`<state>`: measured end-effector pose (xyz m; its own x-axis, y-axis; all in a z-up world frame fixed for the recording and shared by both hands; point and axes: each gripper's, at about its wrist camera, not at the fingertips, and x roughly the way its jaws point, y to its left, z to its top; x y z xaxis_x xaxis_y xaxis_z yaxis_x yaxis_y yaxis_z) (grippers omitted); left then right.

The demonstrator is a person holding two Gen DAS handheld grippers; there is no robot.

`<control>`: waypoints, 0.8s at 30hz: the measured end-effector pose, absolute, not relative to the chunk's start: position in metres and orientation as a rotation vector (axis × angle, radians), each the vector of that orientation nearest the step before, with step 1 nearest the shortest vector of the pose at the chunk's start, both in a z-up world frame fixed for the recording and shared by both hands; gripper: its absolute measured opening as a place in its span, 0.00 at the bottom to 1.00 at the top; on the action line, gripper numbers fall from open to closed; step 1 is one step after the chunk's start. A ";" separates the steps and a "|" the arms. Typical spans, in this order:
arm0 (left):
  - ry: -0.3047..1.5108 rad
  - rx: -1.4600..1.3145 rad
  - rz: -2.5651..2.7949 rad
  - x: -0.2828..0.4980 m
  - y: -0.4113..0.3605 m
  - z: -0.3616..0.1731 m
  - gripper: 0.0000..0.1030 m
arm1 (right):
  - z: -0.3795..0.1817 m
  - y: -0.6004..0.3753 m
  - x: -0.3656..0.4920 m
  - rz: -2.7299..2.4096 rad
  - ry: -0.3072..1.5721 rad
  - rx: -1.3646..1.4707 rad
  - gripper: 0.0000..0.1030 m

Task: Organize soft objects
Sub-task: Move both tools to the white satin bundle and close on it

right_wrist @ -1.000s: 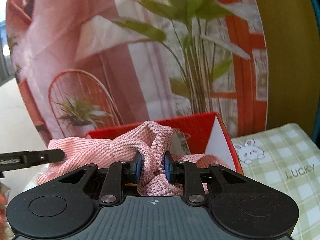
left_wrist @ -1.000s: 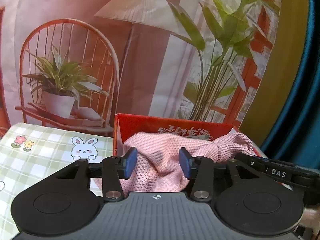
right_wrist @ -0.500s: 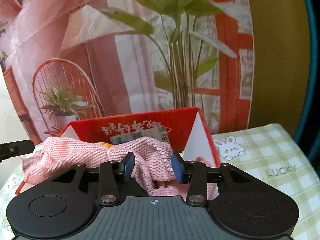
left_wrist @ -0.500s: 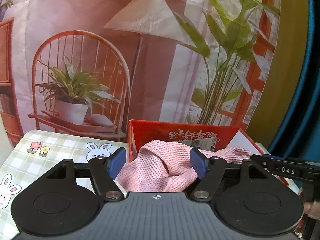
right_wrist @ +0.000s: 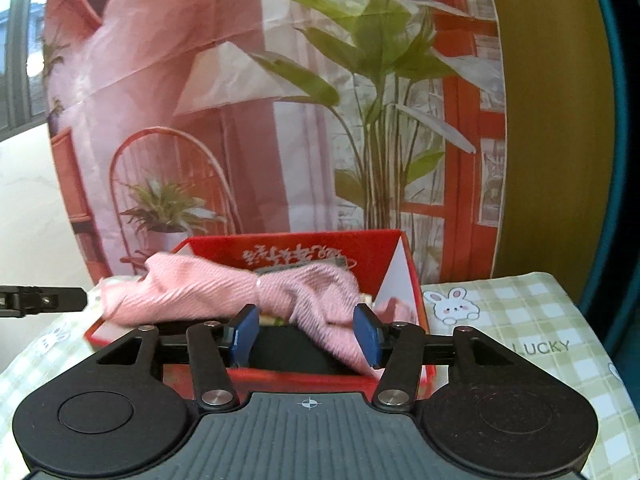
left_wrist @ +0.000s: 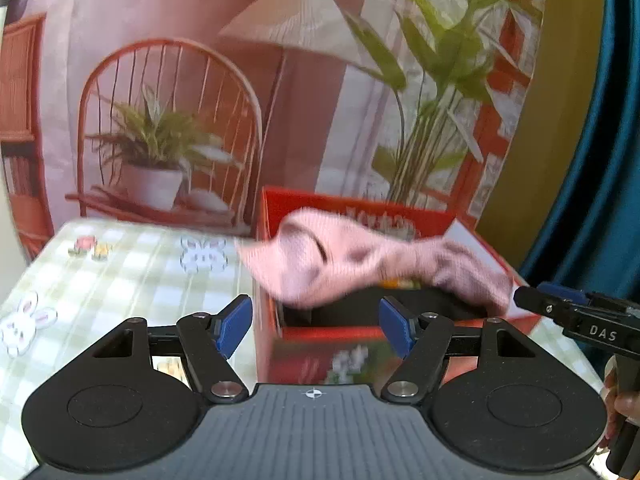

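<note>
A pink knitted cloth lies draped across the open top of a red cardboard box, its ends hanging over the box's left and right rims. It also shows in the right wrist view over the same box. My left gripper is open and empty, just in front of the box. My right gripper is open and empty, its fingers at the box's near rim; the cloth's lower fold hangs between them, untouched. Some colourful items under the cloth are mostly hidden.
The box stands on a table with a green checked bunny-print cloth. A printed backdrop of a chair, lamp and plants hangs close behind. The right gripper's finger shows at the left view's right edge. A blue curtain is at right.
Both grippers opened, let go of the pink cloth and drew back from the box. The cloth dropped and now lies across the box top.
</note>
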<state>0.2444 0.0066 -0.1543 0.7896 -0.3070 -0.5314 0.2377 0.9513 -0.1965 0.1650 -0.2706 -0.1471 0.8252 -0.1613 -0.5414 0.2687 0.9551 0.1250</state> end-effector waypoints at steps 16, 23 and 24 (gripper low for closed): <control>0.766 -0.102 -0.336 0.230 -0.013 -0.230 0.70 | -0.209 -0.241 0.121 -0.222 0.675 0.246 0.66; 0.825 -0.138 -0.369 0.232 -0.015 -0.255 0.70 | -0.238 -0.240 0.119 -0.270 0.753 0.270 0.79; 0.832 -0.142 -0.378 0.233 -0.016 -0.258 0.70 | -0.242 -0.241 0.119 -0.270 0.765 0.274 0.80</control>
